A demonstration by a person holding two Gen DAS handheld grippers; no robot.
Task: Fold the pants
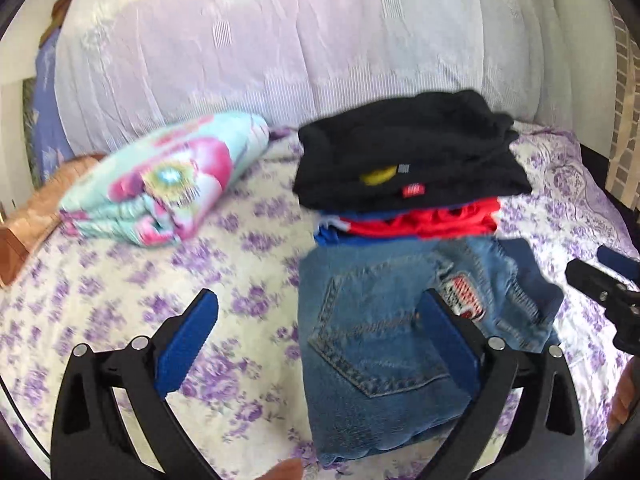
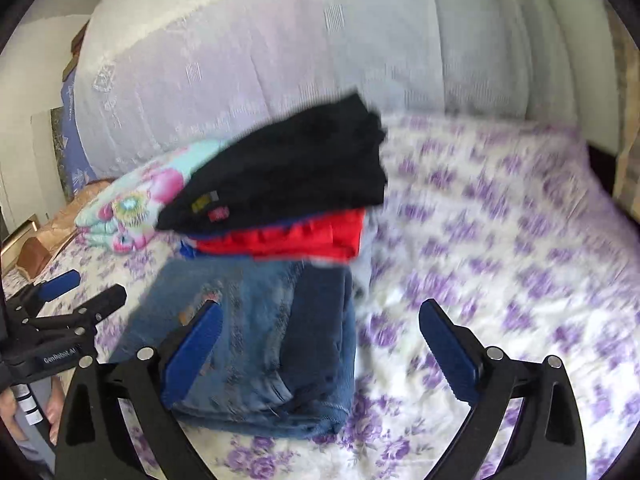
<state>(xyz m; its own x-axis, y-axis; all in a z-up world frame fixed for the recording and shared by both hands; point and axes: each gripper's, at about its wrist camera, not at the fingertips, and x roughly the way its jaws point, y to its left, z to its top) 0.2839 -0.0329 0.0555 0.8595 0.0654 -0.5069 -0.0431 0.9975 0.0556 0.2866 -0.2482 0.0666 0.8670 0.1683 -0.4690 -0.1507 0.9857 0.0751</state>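
Observation:
Folded blue jeans (image 1: pixel 384 344) lie on the bed, back pocket up, with a red and white patch. They also show in the right wrist view (image 2: pixel 272 344). My left gripper (image 1: pixel 320 304) is open and empty; its right finger is over the jeans and its left finger over the sheet. My right gripper (image 2: pixel 320 316) is open and empty, with its left finger over the jeans' right part and its right finger over bare sheet. The left gripper (image 2: pixel 80 292) shows at the left of the right wrist view. The right gripper (image 1: pixel 608 280) shows at the right edge of the left wrist view.
Behind the jeans is a stack of folded clothes: black (image 1: pixel 408 152) on top, red (image 1: pixel 432 220) and blue beneath. A folded flowered blanket (image 1: pixel 168 184) lies to the left. The bed has a purple-flowered sheet (image 2: pixel 500 240). A white lace cover (image 1: pixel 280 40) rises behind.

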